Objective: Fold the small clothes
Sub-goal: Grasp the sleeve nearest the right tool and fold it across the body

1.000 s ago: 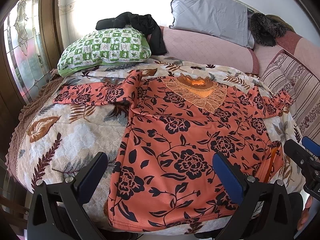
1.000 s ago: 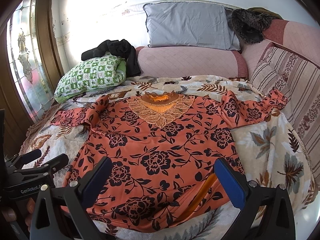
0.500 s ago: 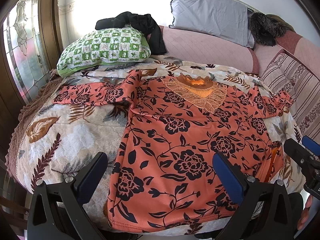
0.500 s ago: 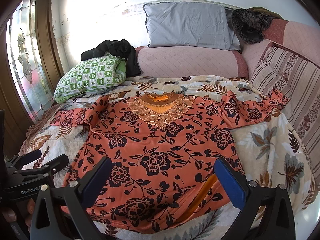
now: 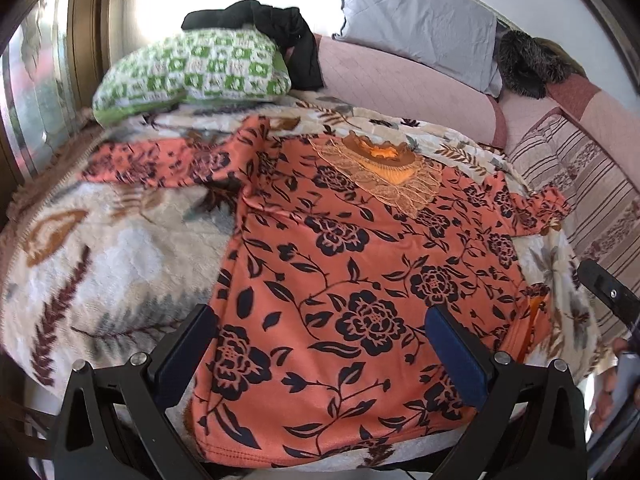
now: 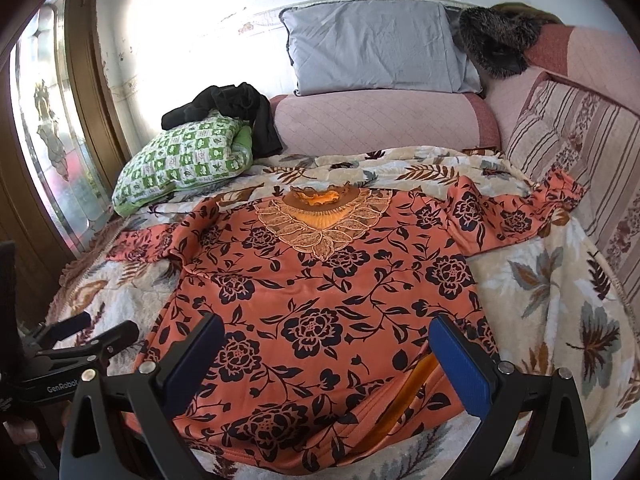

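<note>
Here, orange flowered top (image 5: 360, 280) spread flat on the bed (image 5: 100, 260), left gripper (image 5: 320, 344) and right gripper (image 6: 328, 352) over its hem, both with fingers spread, holding nothing.

An orange blouse (image 6: 320, 300) with black flowers lies flat and face-up on the bed, lace collar toward twelve o'clock, sleeves spread at three and nine.

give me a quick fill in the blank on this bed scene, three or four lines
The orange floral top lies spread flat with its lace neckline pointing ____ from the grippers.
Both the left gripper and right gripper have their jaws ____.
A black garment is draped over the ____ checked pillow.
The plain pillow against the wall is ____.

Missing words: away; open; green; grey
</note>
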Demonstrator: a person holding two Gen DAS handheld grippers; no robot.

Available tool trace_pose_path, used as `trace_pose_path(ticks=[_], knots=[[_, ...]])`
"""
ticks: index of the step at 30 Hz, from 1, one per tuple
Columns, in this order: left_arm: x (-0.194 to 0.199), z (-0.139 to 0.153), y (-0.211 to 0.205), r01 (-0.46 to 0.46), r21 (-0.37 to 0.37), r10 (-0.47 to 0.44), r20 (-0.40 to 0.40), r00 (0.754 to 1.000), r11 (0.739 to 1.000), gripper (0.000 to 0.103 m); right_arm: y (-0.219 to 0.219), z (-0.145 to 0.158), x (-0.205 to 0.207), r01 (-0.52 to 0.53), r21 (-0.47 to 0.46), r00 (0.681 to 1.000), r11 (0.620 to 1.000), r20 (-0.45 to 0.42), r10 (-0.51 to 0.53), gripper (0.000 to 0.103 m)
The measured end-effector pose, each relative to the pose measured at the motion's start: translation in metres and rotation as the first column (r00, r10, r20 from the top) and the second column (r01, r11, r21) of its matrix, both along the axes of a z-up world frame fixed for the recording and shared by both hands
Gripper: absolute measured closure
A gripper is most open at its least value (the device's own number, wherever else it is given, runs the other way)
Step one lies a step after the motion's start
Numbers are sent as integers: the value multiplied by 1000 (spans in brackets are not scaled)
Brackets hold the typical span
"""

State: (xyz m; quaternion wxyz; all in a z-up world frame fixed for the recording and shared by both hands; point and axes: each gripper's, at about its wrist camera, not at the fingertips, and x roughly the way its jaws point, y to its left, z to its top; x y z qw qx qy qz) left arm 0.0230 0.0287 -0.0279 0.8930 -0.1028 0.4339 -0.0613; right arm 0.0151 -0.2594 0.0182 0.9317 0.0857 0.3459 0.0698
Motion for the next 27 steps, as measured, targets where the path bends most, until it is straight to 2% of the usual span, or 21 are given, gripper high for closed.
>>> trace_pose_path(ticks=[2, 3, 6, 8, 10, 12, 14, 15, 19, 24, 25, 26, 27], knots=[[11, -16, 19, -20, -100, 14, -62, 998, 995, 0, -40, -8, 11, 40, 103, 999, 994, -20, -38, 0], [16, -24, 28, -44, -121, 33, -89, 995, 992, 0, -66, -13, 20, 76, 158, 997, 985, -36, -72, 0], [30, -38, 54, -116, -123, 101, -124, 987, 986, 0, -161, -27, 51, 214, 310, 977, 926, -61, -206, 0], [37, -42, 68, -141, -108, 128, -115, 985, 984, 0, -234, -42, 78, 342, 396, 939, 852, -116, -323, 0], [44, -47, 80, -152, -93, 142, -106, 984, 984, 0, -307, -57, 105, 450, 483, 889, 751, -168, -425, 0], [50, -53, 92, -167, -84, 158, -99, 982, 982, 0, -370, -70, 132, 531, 525, 839, 665, -214, -501, 3], [52, -59, 104, -185, -72, 179, -87, 980, 980, 0, -415, -77, 160, 581, 528, 800, 619, -232, -553, 16], [53, -62, 108, -192, -64, 187, -85, 979, 979, 0, -431, -80, 174, 594, 530, 789, 606, -237, -567, 16], [57, -77, 118, -209, -29, 206, -88, 975, 977, 0, -468, -97, 229, 617, 521, 773, 590, -264, -577, 16], [62, -89, 121, -200, -19, 197, -98, 975, 980, 0, -484, -126, 280, 656, 445, 752, 610, -314, -580, 18], [63, -90, 121, -200, -16, 197, -100, 975, 980, 0, -485, -130, 286, 656, 428, 753, 621, -322, -574, 28], [63, -90, 122, -200, -17, 198, -101, 975, 980, 0, -486, -135, 293, 661, 405, 750, 631, -339, -568, 56], [63, -90, 123, -202, -24, 199, -97, 975, 979, 0, -486, -137, 300, 676, 361, 737, 643, -365, -569, 77]])
